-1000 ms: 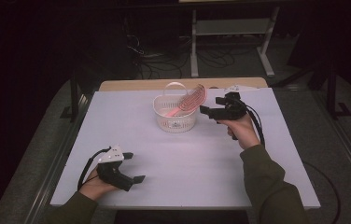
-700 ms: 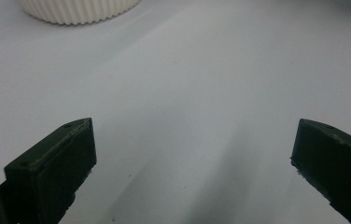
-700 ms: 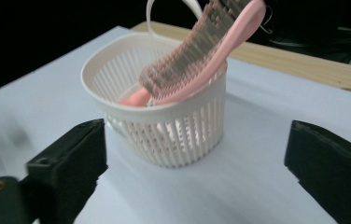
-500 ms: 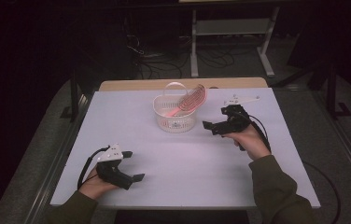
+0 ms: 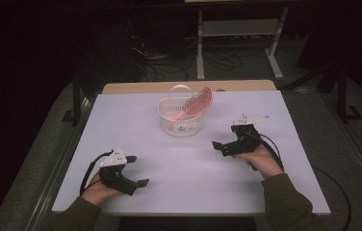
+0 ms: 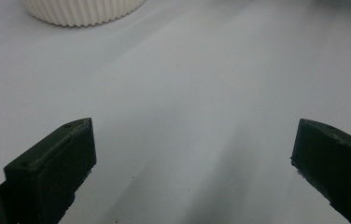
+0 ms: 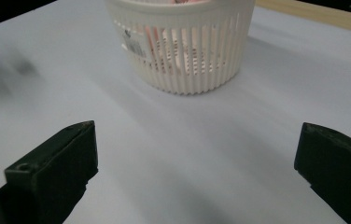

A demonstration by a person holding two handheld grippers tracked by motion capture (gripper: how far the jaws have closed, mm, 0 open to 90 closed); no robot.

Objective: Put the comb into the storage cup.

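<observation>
With both grippers' fingers spread wide and empty, left gripper (image 5: 130,180) near the counter (image 5: 135,120) front, right gripper (image 5: 223,147) beside the basket (image 5: 181,122), the pink brush (image 5: 196,103) leaning over its rim could tip out if nudged.

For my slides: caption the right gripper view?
Open right gripper faces a white basket holding a pink brush.

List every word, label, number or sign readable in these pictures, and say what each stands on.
No text can be read.
A small sticker on the slatted wall of the white basket carries dark print, too blurred to read.
The pink brush in the basket, the white table and both grippers bear no visible writing.
</observation>
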